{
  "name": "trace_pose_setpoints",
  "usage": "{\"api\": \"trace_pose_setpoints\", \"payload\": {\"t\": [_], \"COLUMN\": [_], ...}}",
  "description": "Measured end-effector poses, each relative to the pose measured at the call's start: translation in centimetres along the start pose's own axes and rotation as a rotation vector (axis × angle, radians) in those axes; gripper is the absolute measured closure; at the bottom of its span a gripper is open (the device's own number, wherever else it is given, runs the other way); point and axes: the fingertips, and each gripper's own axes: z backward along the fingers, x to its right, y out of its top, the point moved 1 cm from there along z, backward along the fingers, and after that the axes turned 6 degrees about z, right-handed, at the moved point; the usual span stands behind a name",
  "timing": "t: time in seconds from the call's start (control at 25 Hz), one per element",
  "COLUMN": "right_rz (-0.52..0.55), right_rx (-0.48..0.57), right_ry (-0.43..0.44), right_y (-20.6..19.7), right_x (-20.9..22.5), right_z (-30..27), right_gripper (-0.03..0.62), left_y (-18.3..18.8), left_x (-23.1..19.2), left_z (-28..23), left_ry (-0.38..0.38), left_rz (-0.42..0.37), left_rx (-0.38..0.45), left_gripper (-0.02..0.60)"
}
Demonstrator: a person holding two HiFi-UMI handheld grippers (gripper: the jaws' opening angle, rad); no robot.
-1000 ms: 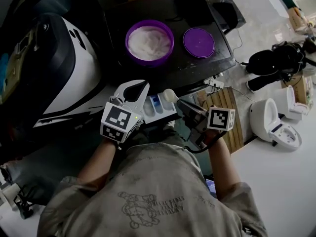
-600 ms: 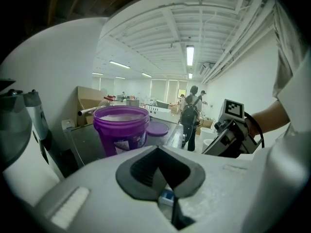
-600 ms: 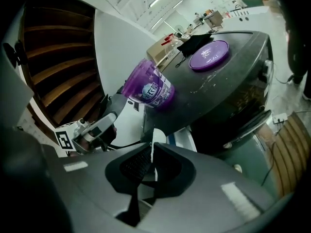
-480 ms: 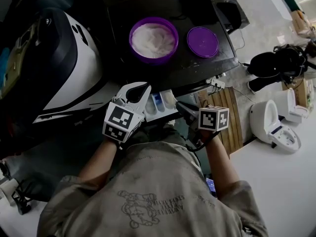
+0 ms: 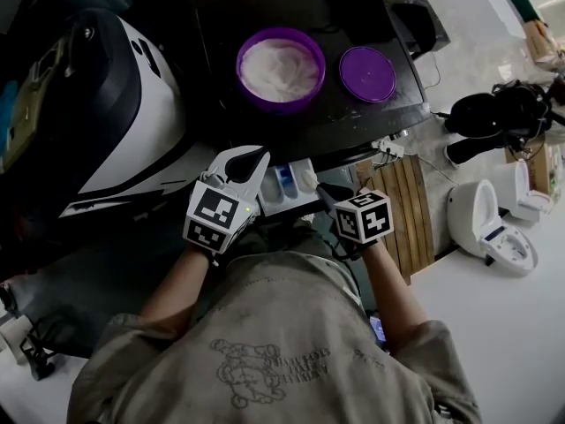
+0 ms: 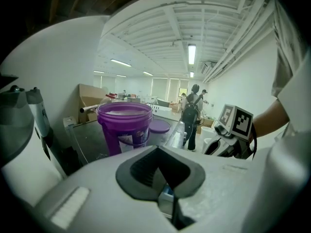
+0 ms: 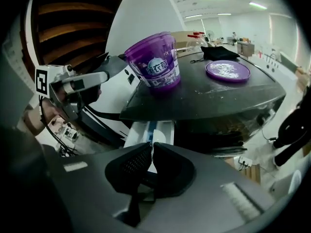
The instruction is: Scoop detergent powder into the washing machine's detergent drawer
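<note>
A purple tub (image 5: 279, 104) of white detergent powder stands on the black washer top (image 5: 353, 117), with its purple lid (image 5: 367, 73) beside it. Below the top's front edge the white detergent drawer (image 5: 281, 193) is pulled out. My right gripper (image 5: 322, 191) is at the drawer's right end, shut on a pale scoop (image 5: 305, 177) that lies over the drawer. My left gripper (image 5: 250, 157) is shut with nothing in it, close to the drawer's left end. The right gripper view has the drawer (image 7: 146, 132) just past the shut jaws (image 7: 149, 154), and the tub (image 7: 155, 69) above.
A large white and black machine body (image 5: 132, 104) fills the left. A black pouch (image 5: 362, 3) lies behind the lid. To the right, on the floor, are a wooden pallet (image 5: 410, 210), a white appliance (image 5: 490, 219) and a black bag (image 5: 494, 109).
My right gripper has moved left to the drawer and rolled over, carrying the scoop from beside the drawer to over it. The left gripper has stayed put.
</note>
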Motion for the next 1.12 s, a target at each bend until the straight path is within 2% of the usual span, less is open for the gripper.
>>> {"api": "trace_pose_setpoints", "payload": {"t": [0.48, 0.96, 1.12], "right_rz": [0.167, 0.558, 0.738], "right_rx": [-0.049, -0.16, -0.174], "right_ry": [-0.065, -0.204, -0.248], "right_y": [0.1, -0.5, -0.5], "right_x": [-0.4, -1.2, -1.8], "right_z": [-1.0, -2.0, -2.2], "right_gripper": [0.557, 0.557, 0.557], "left_y": [-1.1, -2.3, -2.8], "left_x": [-0.3, -0.4, -0.5], "left_z": [0.3, 1.1, 1.4], "left_ry": [-0.003, -0.003, -0.002], "left_rz": [0.01, 0.029, 0.033], "left_rx": [-0.018, -0.028, -0.031], "left_gripper": [0.581, 0.581, 0.581]}}
